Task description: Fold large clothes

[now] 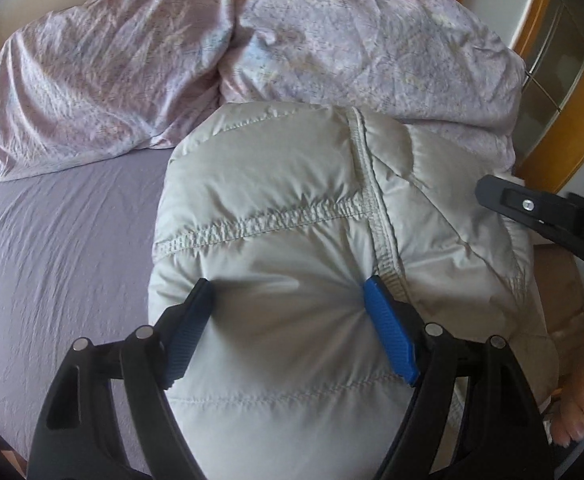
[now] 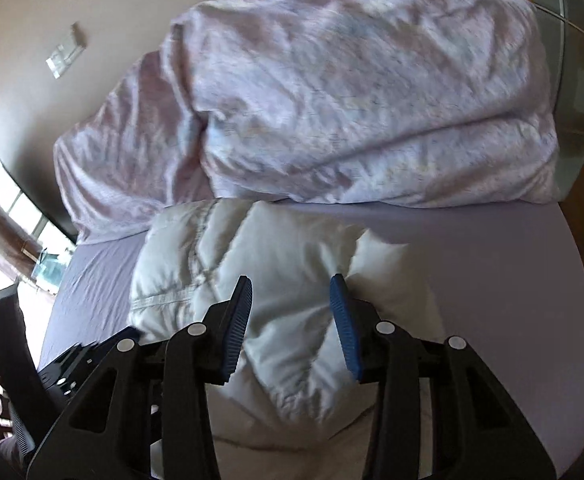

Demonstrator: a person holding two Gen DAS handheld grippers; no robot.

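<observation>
1. The bed [image 1: 52, 240] fills both views, covered with a smooth lavender sheet that shows fine creases in the left wrist view.
2. A bulky duvet [image 1: 311, 60] in a crinkled pale pink-lilac cover lies bunched across the far part of the bed, folded into two soft mounds with a deep crease between them.
3. The jacket [image 1: 284, 208], a light grey puffy quilted garment of slightly shiny fabric, lies on the sheet in front of the duvet, with its far edge touching the duvet. Puckered stitch lines cross it, and a gathered vertical seam runs down its right half. In the right wrist view it appears as a rumpled, whitish mound [image 2: 252, 280], with bare sheet to its right.
4. The left tool [image 1: 288, 320] is spread wide, its ribbed blue pads pressing into the jacket's padding on either side of a puffed section; the fabric dimples around both pads, but the fingers are not closed on it.
5. The right tool [image 2: 292, 320] is also open wide, just over the near part of the jacket; whether its pads touch the fabric cannot be told. Its black body shows at the right edge of the left wrist view.
</observation>
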